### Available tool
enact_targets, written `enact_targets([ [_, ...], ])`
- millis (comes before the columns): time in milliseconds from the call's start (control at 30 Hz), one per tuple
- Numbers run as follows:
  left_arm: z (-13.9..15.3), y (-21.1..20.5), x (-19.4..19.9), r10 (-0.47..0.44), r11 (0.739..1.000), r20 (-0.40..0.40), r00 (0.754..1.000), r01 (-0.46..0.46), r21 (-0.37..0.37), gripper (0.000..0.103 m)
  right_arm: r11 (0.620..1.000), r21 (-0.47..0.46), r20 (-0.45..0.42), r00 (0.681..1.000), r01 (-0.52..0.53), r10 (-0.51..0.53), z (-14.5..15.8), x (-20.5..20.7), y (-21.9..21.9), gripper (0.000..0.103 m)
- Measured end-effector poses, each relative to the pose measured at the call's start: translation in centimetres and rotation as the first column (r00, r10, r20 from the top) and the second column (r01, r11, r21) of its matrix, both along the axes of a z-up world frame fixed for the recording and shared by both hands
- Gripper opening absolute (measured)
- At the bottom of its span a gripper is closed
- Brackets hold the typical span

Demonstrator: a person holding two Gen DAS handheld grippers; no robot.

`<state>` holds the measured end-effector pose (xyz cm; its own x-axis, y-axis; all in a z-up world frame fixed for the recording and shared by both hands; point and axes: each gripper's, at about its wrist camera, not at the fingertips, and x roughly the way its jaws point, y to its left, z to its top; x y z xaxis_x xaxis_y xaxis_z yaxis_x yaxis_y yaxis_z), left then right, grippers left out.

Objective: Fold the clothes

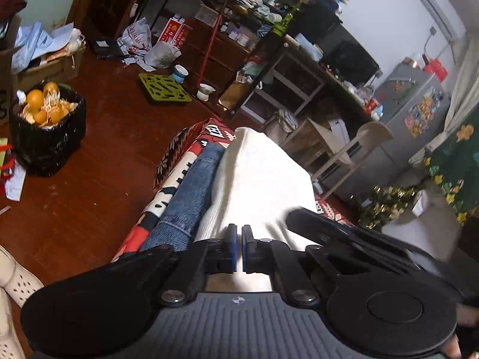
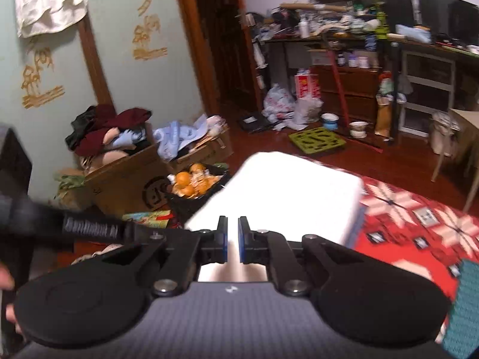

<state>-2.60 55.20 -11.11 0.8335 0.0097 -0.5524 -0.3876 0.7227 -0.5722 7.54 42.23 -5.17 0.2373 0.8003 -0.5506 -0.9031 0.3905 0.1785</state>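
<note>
A white cloth (image 1: 263,179) lies stretched over folded blue jeans (image 1: 185,197) on a red patterned cover (image 1: 179,149). My left gripper (image 1: 239,248) is shut on the cloth's near edge, with a thin white strip showing between its blue pads. In the right wrist view the same white cloth (image 2: 284,191) hangs lifted and blurred over the cover (image 2: 419,218), and my right gripper (image 2: 233,239) is shut on its near edge. The right tool's black frame (image 1: 344,233) shows blurred just right of the left gripper. The left tool's black handle (image 2: 89,227) crosses at the left.
A black bin of orange peels (image 1: 45,110) (image 2: 191,182) stands on the wooden floor by cardboard boxes (image 2: 128,179). Further off are a green mat (image 1: 164,86), cluttered shelves (image 1: 239,15), a pale chair (image 1: 359,149) and a grey fridge (image 1: 419,104).
</note>
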Motion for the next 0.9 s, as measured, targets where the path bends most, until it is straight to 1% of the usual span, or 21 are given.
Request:
enact_targets([
  [67, -0.3, 0.3, -0.3, 0.009, 1.0, 0.017, 1.0, -0.009, -0.029, 0.004, 0.999, -0.023, -0.006, 0.999, -0.034, 0.034, -0.5, 0.9, 1.8, 0.008],
  [133, -0.6, 0.4, -0.5, 0.015, 0.999, 0.018, 1.0, -0.015, -0.037, 0.004, 0.998, -0.041, -0.006, 0.999, -0.039, 0.038, -1.0, 1.8, 3.4, 0.008],
  [267, -0.9, 0.4, -1.1, 0.015, 0.999, 0.023, 1.0, -0.015, -0.028, 0.002, 0.999, -0.031, -0.002, 0.999, -0.045, 0.045, -1.3, 3.7, 6.1, 0.006],
  [367, -1.2, 0.6, -1.7, 0.026, 0.998, 0.038, 0.999, -0.024, -0.064, 0.002, 0.999, -0.046, 0.016, 0.999, -0.027, 0.028, -1.5, 5.1, 8.0, 0.006],
  [500, -1.5, 1.1, -2.1, 0.032, 0.994, 0.054, 0.998, -0.026, -0.109, 0.002, 0.999, -0.04, -0.022, 0.999, 0.03, -0.03, -1.6, 7.3, 10.1, 0.006],
  [567, -1.4, 1.1, -2.3, 0.025, 0.994, 0.05, 0.998, -0.02, -0.109, 0.002, 0.998, -0.029, -0.029, 0.998, 0.054, -0.055, -1.3, 7.9, 10.4, 0.006],
  [633, -1.1, 1.0, -2.6, 0.023, 0.995, 0.042, 0.999, -0.018, -0.1, 0.002, 0.998, -0.017, -0.037, 0.997, 0.066, -0.067, -0.9, 8.0, 9.9, 0.008],
  [733, -1.0, 0.8, -3.2, 0.022, 0.995, 0.038, 0.999, -0.018, -0.099, 0.002, 0.999, -0.026, -0.049, 0.998, 0.042, -0.043, -0.6, 7.2, 8.8, 0.009],
  [800, -1.2, 0.7, -3.6, 0.029, 0.993, 0.041, 0.999, -0.024, -0.115, 0.002, 0.999, -0.042, -0.037, 0.999, 0.014, -0.015, -0.7, 5.9, 8.0, 0.009],
  [900, -1.4, 0.6, -4.2, 0.047, 0.989, 0.045, 0.998, -0.04, -0.143, 0.002, 0.999, -0.039, -0.02, 1.0, -0.005, 0.004, -1.2, 2.5, 5.8, 0.009],
])
